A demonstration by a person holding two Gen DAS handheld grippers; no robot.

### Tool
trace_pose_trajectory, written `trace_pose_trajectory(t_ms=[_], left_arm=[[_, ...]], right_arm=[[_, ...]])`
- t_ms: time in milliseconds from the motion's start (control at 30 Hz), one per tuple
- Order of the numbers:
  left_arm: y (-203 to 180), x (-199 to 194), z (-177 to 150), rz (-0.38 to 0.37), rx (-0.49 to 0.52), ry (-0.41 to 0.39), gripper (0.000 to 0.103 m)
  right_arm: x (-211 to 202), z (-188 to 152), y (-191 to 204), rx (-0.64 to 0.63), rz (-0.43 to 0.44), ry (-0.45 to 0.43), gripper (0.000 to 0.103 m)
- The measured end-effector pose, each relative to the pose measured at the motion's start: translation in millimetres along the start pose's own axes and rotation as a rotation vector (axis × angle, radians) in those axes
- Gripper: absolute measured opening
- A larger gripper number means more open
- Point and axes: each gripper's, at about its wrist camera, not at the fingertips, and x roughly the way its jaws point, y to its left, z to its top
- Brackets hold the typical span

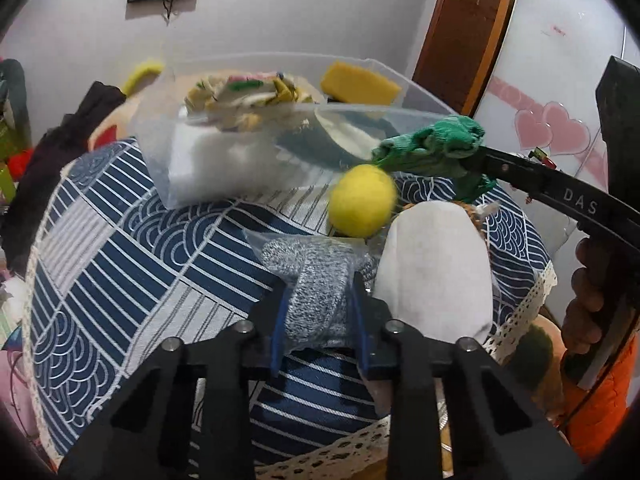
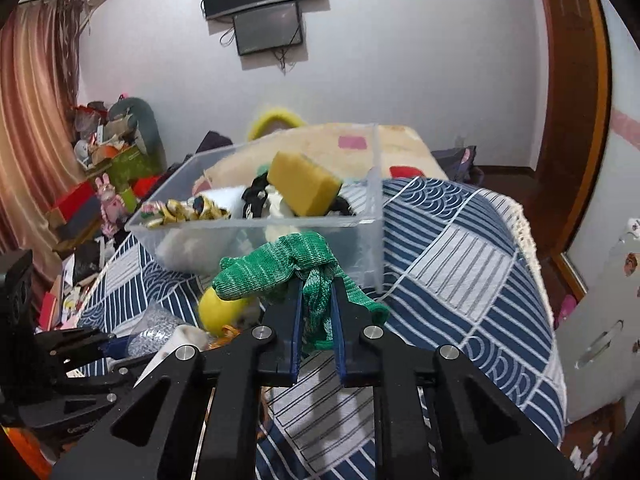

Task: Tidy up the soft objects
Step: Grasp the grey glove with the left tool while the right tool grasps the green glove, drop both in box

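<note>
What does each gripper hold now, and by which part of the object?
The left gripper holds the grey knitted glove near one end. The right gripper holds the green knitted cloth by its bunched middle.

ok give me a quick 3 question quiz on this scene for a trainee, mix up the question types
1. True or false: the right gripper holds the green knitted glove in the air, short of the clear plastic bin.
2. Multiple choice: what is the left gripper shut on? A) the yellow ball B) the grey knitted glove C) the yellow sponge
3. Fill in the blank: the yellow sponge lies inside the ____.

Key:
1. True.
2. B, the grey knitted glove; the yellow ball lies free on the blue patterned cloth.
3. Clear plastic bin.
</note>
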Motion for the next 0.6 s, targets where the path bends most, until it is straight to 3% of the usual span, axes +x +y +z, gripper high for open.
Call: trace_pose_trajectory(t_ms=[200, 600], left_arm=[[4.1, -21.1, 5.8, 0.093, -0.005, -0.062, 0.023], [15.0, -73.6, 26.4, 0.128, -0.022, -0.213, 0.023]], right_arm=[[-15.2, 4.8, -1.7, 0.004, -0.016, -0.049, 0.012], [-27.2, 11.7, 6.0, -0.010, -0.009, -0.092, 0.012]])
